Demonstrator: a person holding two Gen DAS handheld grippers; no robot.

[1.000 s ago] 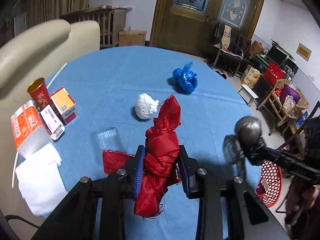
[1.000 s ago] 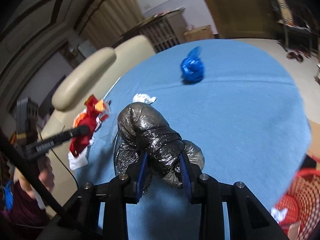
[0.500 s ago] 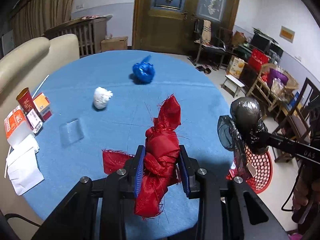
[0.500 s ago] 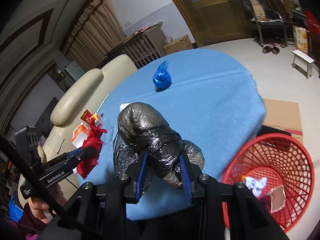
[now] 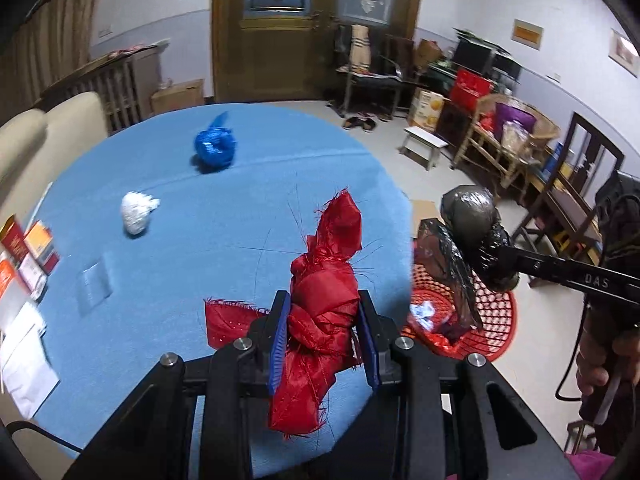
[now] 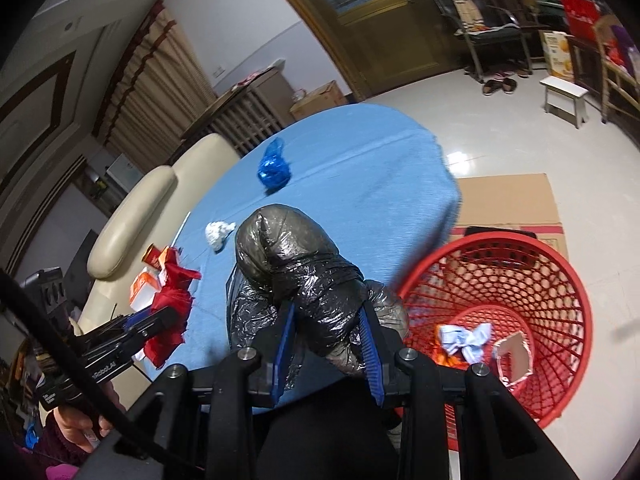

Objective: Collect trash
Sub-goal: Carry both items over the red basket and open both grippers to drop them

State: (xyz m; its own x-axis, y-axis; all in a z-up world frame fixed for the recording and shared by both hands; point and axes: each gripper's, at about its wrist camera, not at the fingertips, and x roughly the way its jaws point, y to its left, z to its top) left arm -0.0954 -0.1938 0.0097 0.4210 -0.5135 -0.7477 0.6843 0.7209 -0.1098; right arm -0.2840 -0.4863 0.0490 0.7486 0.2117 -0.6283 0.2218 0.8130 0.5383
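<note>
Your right gripper [image 6: 327, 340], pinching the black bag bundle [image 6: 298, 272], hangs just left of the red basket [image 6: 560, 280] on the floor, nearer it than your left gripper [image 5: 323, 340], clamped on the knotted red cloth [image 5: 326, 292] over the blue table [image 5: 180, 220].

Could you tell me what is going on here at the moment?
A person is clearing trash off a round blue table with two handheld grippers. The left gripper is shut on a knotted red cloth bundle, the right gripper on a black plastic bag. A red mesh basket on the floor already holds some scraps. A blue bag and a white wad remain on the table.
</note>
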